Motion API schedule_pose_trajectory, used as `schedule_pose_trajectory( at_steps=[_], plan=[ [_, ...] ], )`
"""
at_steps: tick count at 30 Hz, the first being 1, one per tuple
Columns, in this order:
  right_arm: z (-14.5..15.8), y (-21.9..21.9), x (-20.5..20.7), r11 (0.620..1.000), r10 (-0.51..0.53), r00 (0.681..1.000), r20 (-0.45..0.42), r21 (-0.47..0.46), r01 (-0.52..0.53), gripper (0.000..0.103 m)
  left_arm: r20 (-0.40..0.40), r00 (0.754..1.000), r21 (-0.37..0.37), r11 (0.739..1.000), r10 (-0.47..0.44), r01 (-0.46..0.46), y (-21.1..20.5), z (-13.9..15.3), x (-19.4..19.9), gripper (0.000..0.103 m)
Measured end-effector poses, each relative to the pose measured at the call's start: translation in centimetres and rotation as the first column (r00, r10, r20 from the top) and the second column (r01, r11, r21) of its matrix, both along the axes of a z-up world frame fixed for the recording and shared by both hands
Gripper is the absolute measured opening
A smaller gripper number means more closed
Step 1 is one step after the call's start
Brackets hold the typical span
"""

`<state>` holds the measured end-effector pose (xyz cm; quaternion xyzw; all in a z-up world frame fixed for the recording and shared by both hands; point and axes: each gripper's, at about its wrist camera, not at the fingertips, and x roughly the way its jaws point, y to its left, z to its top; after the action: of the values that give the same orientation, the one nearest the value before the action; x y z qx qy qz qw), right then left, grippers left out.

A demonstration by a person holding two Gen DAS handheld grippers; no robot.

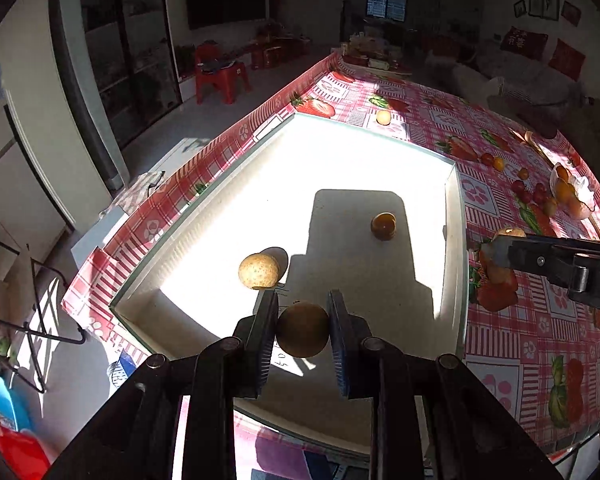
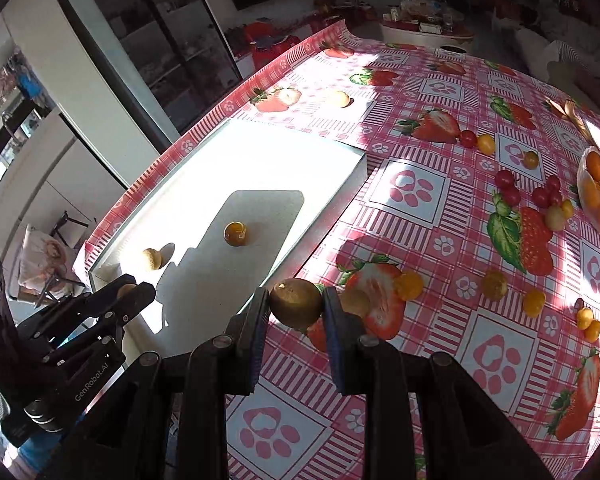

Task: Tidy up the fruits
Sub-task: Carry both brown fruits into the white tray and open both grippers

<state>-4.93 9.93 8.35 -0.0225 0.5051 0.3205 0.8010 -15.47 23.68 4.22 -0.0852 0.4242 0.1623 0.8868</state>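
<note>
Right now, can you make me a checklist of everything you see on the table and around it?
Surface: table under a pink strawberry tablecloth, partly in bright sun.
Job's things: white tray holding two small round fruits, a pale one and a darker one; many small red and yellow fruits scattered on the cloth.
Clutter: bag of orange fruits at the right edge.
Grippers: left hand-held gripper shut on a brown fruit over the tray; right hand-held gripper shut on another brown fruit.
Cables: nothing seen.
Surroundings: red plastic chair, sofa.
</note>
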Motion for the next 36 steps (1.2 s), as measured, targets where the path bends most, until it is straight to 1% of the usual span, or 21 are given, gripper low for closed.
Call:
schedule_pose_trajectory(
  at_steps=[5, 9, 14, 20, 23, 24, 25, 26, 27, 28, 30, 32, 34, 35, 36],
  plan=[
    [-0.5, 4.3, -0.1, 0.997, 0.075, 0.997, -0.014, -0.019, -0.075, 0.029, -0.021, 0.999, 0.000, 1.000, 0.029, -0.029, 1.5, -1.0, 0.0, 0.027],
    [-1.5, 6.5, 0.3, 0.993, 0.107, 0.994, -0.039, -0.042, -0.109, 0.029, -0.034, 0.999, 0.002, 0.999, 0.035, -0.035, 2.1, -1.5, 0.6, 0.027],
    [-2.8, 8.2, 0.7, 0.986, 0.133, 0.990, -0.053, -0.092, -0.137, 0.029, -0.054, 0.998, 0.004, 0.999, 0.032, -0.032, 2.4, -2.1, 1.2, 0.027],
    [-4.5, 9.3, 1.1, 0.976, 0.142, 0.986, -0.084, -0.151, -0.154, 0.029, -0.066, 0.998, 0.001, 1.000, 0.023, -0.022, 2.5, -2.5, 1.5, 0.027],
    [-4.5, 9.5, 1.1, 0.975, 0.145, 0.986, -0.077, -0.159, -0.156, 0.030, -0.068, 0.998, 0.014, 1.000, 0.016, -0.016, 2.3, -2.6, 1.6, 0.027],
    [-4.5, 9.5, 1.1, 0.975, 0.147, 0.986, -0.078, -0.158, -0.157, 0.032, -0.070, 0.997, 0.017, 1.000, 0.014, -0.013, 2.2, -2.6, 1.6, 0.032],
    [-4.5, 9.6, 1.1, 0.975, 0.147, 0.986, -0.080, -0.155, -0.158, 0.034, -0.071, 0.997, 0.019, 1.000, 0.017, -0.016, 2.2, -2.6, 1.6, 0.058],
    [-4.4, 9.6, 1.0, 0.975, 0.146, 0.986, -0.081, -0.155, -0.157, 0.036, -0.066, 0.997, 0.021, 0.999, 0.029, -0.028, 2.2, -2.6, 1.6, 0.074],
    [-4.4, 9.6, 1.1, 0.975, 0.143, 0.987, -0.079, -0.158, -0.154, 0.041, -0.042, 0.998, 0.029, 0.999, 0.037, -0.035, 2.2, -2.3, 1.3, 0.085],
    [-4.4, 9.6, 1.1, 0.976, 0.140, 0.987, -0.078, -0.160, -0.151, 0.046, -0.025, 0.999, 0.034, 0.999, 0.042, -0.041, 2.1, -2.1, 1.0, 0.085],
    [-4.2, 9.6, 1.1, 0.977, 0.137, 0.987, -0.078, -0.153, -0.148, 0.049, -0.032, 0.999, 0.020, 0.999, 0.036, -0.035, 2.3, -2.1, 1.0, 0.085],
    [-3.8, 9.3, 1.3, 0.980, 0.127, 0.989, -0.071, -0.145, -0.136, 0.053, -0.041, 0.998, 0.026, 0.999, 0.045, -0.044, 2.3, -2.1, 0.9, 0.085],
    [-3.1, 8.9, 1.5, 0.985, 0.111, 0.992, -0.061, -0.125, -0.117, 0.063, -0.043, 0.998, 0.026, 0.998, 0.053, -0.052, 2.4, -2.1, 0.7, 0.085],
    [-2.6, 8.6, 1.6, 0.988, 0.102, 0.993, -0.054, -0.109, -0.108, 0.066, -0.043, 0.998, 0.021, 0.998, 0.056, -0.055, 2.4, -2.0, 0.7, 0.085],
    [-2.2, 8.3, 1.6, 0.990, 0.094, 0.995, -0.046, -0.097, -0.098, 0.074, -0.041, 0.998, 0.017, 0.998, 0.057, -0.056, 2.4, -1.9, 0.6, 0.085]
  ],
)
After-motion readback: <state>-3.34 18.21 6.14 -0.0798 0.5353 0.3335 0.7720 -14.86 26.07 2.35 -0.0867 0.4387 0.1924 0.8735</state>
